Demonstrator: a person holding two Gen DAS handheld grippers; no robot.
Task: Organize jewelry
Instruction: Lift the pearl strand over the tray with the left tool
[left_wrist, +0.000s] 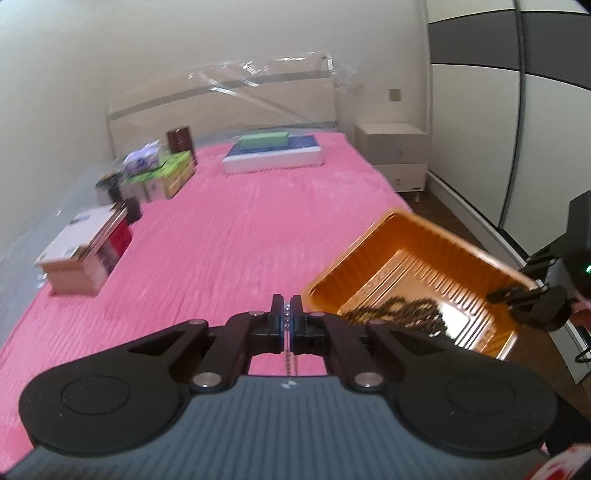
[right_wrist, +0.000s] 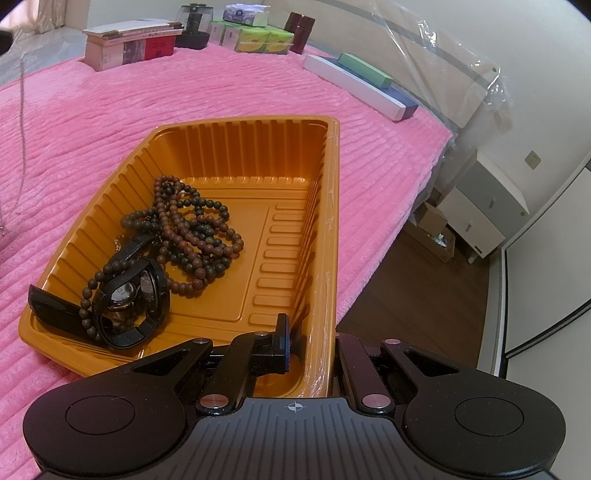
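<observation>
The left gripper (left_wrist: 287, 314) is clamped on one thin silver chain (left_wrist: 286, 363), which hangs below its fingertips over the pink blanket (left_wrist: 229, 236). The right gripper (right_wrist: 310, 339) pinches the near wall of the one orange tray (right_wrist: 229, 122); ahead of it to the left, inside the tray, lie one heap of brown beads (right_wrist: 192, 229) and one black watch (right_wrist: 129, 295).

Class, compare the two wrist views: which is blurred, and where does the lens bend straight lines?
Left wrist view: motion-blurred, smearing the orange ribbed plastic tray and boxes; wardrobe edges bow. Right wrist view: sharp, brown wooden bead strands crisp; the pink ribbed blanket curves towards the edges.
</observation>
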